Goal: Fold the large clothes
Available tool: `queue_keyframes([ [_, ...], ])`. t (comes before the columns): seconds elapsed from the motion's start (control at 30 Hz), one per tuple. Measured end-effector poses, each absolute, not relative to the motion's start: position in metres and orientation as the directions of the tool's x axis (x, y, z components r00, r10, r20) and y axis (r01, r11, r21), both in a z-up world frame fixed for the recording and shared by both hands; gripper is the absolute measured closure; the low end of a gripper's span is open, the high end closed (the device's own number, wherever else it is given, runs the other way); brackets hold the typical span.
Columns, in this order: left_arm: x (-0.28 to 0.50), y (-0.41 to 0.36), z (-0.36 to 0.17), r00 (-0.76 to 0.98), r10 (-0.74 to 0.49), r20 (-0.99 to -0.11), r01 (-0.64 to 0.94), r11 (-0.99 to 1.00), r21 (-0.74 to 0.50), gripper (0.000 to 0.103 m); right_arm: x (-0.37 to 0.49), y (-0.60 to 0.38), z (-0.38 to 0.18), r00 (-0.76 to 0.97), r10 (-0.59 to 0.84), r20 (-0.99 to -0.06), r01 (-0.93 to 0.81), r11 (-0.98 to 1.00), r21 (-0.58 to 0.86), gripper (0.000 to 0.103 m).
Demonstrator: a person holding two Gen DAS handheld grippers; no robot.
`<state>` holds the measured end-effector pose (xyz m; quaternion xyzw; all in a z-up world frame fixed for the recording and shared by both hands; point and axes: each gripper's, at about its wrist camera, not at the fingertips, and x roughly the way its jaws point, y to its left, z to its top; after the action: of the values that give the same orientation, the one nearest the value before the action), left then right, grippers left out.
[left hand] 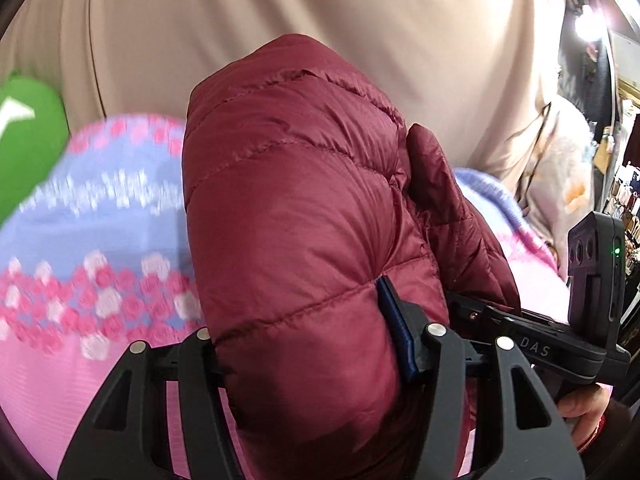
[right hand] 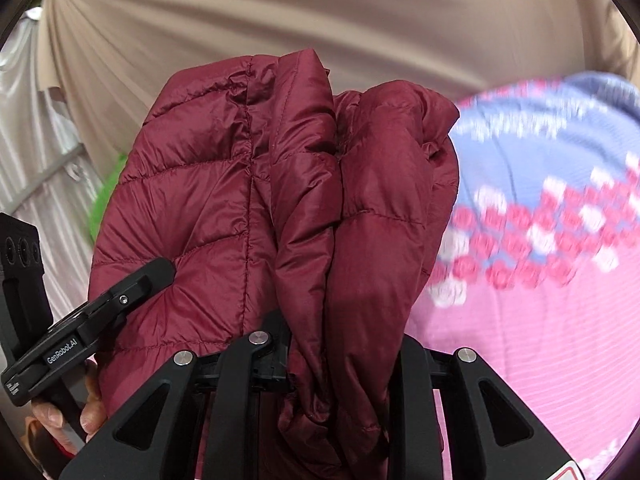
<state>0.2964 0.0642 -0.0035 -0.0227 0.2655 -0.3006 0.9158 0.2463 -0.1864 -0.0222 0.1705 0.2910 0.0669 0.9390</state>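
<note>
Both pairs of black fingers are clamped on the same maroon quilted puffer jacket (left hand: pixel 296 216), so the bulky garment hangs between two grips and can be carried or laid down as one bundle.

In the left wrist view, from the left of the frame, a green cushion-like object (left hand: pixel 28 148) sits at the edge. Next comes the pink and lavender floral bedspread (left hand: pixel 100 240), blurred. At centre the left gripper (left hand: pixel 308 344) pinches a thick, padded fold of the jacket; a blue pad on one finger (left hand: pixel 396 328) presses into the cloth. The jaws stand fairly wide only because the padding fills them. To the lower right, the right gripper (left hand: pixel 520 320) bites the jacket's far side, a hand (left hand: pixel 580 412) under its handle.

In the right wrist view, the left gripper (right hand: pixel 120 296) enters from the lower left, held by a hand (right hand: pixel 72 412), its tip against the quilted panel. At centre the right gripper (right hand: pixel 340 344) is closed tightly on a gathered, thinner bunch of the jacket (right hand: pixel 224 184), which drapes forward. The bedspread (right hand: pixel 540 280) fills the right side, below beige drapery (right hand: pixel 320 12).

Judging by the doubled layers, the jacket appears partly folded and not yet set on the bed.
</note>
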Motion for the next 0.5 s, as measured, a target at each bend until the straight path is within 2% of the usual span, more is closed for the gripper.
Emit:
queue_keyframes([
  [0.13,0.319,0.065,-0.032,0.637,-0.566,-0.523,0.530,0.814,-0.236,0.048,0.263,-0.188,-0.051,0.789,0.225,-0.572,-0.002,0.932,0.362,0.081],
  [0.27,0.337,0.072,-0.050,0.617,-0.572,-0.540,0.512,0.813,-0.277,0.048,0.270,-0.190,-0.058,0.787,0.238,-0.569,-0.007,0.926,0.377,0.080],
  [0.5,0.351,0.076,-0.066,0.608,-0.570,-0.552,0.494,0.817,-0.299,0.039,0.275,-0.188,-0.072,0.789,0.225,-0.571,0.005,0.928,0.373,0.066],
])
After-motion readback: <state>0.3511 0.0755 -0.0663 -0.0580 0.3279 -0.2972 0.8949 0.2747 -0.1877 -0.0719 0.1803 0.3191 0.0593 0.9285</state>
